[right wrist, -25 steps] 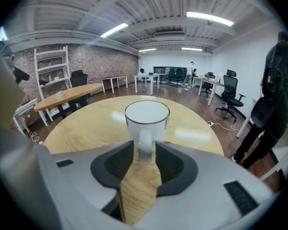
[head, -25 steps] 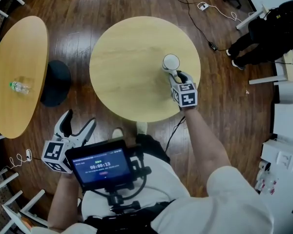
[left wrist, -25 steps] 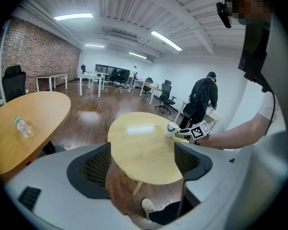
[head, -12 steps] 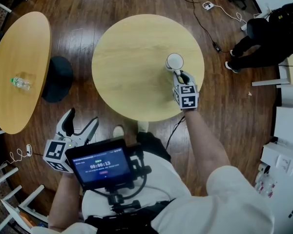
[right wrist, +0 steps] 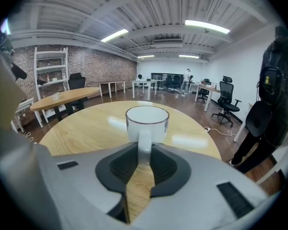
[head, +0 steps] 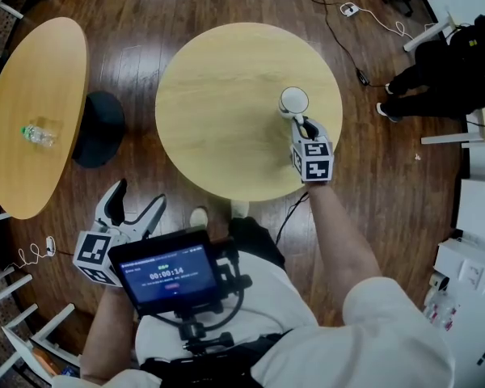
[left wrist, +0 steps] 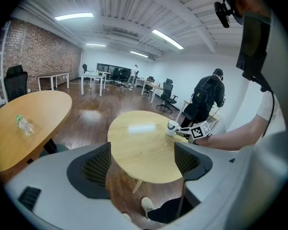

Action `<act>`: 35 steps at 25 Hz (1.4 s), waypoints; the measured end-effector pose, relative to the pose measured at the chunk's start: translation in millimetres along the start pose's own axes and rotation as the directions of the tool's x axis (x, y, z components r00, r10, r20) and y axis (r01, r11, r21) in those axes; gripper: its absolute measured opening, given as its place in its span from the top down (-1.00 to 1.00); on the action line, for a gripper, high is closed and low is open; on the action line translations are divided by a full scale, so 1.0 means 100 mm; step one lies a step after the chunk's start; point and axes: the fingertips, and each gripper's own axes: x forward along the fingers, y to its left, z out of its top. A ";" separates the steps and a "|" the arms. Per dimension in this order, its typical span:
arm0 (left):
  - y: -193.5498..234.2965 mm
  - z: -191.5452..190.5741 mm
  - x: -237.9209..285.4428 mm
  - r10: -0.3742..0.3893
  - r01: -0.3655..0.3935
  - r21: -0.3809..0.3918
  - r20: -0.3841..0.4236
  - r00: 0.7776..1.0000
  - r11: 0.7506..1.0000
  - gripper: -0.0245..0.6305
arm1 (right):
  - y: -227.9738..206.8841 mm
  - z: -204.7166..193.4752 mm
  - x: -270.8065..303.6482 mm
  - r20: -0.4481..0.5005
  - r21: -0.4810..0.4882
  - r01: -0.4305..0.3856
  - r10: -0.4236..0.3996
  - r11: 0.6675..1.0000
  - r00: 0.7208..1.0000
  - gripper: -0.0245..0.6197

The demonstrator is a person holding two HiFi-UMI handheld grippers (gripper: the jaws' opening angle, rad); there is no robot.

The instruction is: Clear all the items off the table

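Observation:
A white mug point(head: 293, 101) stands upright on the round wooden table point(head: 218, 95), toward its right side. My right gripper point(head: 301, 122) reaches over the near edge. Its jaws have just been closing and are shut on the mug's handle point(right wrist: 144, 145), which stands pinched between the dark pads below the mug point(right wrist: 146, 121). My left gripper point(head: 137, 196) hangs open off the table, low at the left over the floor, with nothing between its fingers. From the left gripper view the mug point(left wrist: 172, 126) and table point(left wrist: 139, 143) lie beyond the open left gripper point(left wrist: 141, 152).
A second wooden table point(head: 32, 111) at the left carries a plastic bottle point(head: 34, 134); a dark round stool point(head: 97, 128) sits beside it. A person in black point(head: 461, 63) stands at the right. Cables point(head: 347, 10) lie on the floor behind.
The right gripper's jaws have closed in on the mug's handle. The mug stays where it was on the table, and the left gripper has not moved.

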 end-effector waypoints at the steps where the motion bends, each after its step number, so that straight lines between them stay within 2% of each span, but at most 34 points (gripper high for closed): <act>1: 0.00 0.00 -0.01 -0.001 0.001 -0.001 -0.003 1.000 1.000 -0.34 | 0.00 0.01 -0.02 -0.001 -0.001 -0.003 0.003 1.000 1.000 0.73; 11: -0.08 0.01 -0.04 -0.011 0.011 -0.009 0.006 1.000 1.000 -0.34 | 0.04 0.19 -0.31 0.032 -0.025 -0.048 0.049 0.999 0.998 0.73; 19: -0.05 0.02 -0.13 0.046 -0.045 -0.026 0.045 0.998 0.999 -0.34 | 0.20 0.74 -0.57 0.110 -0.103 -0.138 0.149 0.985 0.983 0.73; 27: 0.10 -0.04 -0.37 0.149 -0.142 -0.082 0.090 0.985 0.987 -0.34 | 0.72 1.37 -0.64 0.158 -0.223 -0.273 0.311 0.936 0.937 0.73; 35: 0.49 -0.21 -0.79 0.211 -0.194 -0.137 0.120 0.970 0.971 -0.34 | 1.62 1.75 -0.64 0.144 -0.321 -0.367 0.428 0.873 0.892 0.73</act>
